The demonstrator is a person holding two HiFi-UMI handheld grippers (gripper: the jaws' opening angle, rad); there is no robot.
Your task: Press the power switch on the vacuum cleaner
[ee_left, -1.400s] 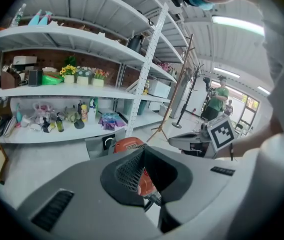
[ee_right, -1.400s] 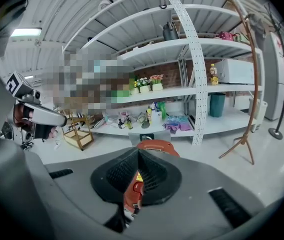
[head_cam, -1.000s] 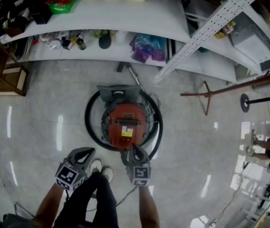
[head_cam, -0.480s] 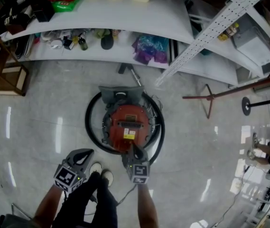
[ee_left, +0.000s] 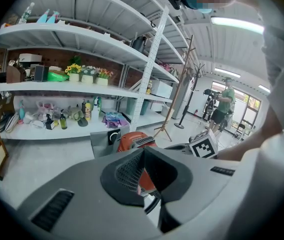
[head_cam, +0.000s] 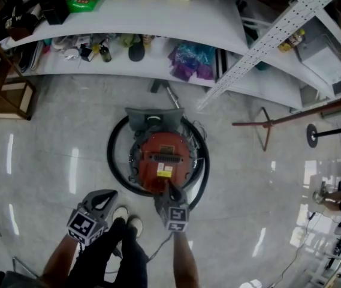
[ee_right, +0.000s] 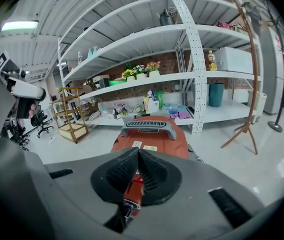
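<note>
Hovering at 6 o'clock of the vacuum cleaner (head_cam: 161, 155), the right gripper (head_cam: 168, 191) is pinched together, empty; the left gripper (head_cam: 103, 198), likewise, hangs at 7 o'clock. Its tips may skid off the rounded top, missing the switch.

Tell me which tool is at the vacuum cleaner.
The right tool, its tip over the near edge of the red vacuum cleaner; the left tool hangs aside, above the floor.

One vacuum cleaner (head_cam: 160, 159), two claws (head_cam: 109, 194) (head_cam: 166, 189)
</note>
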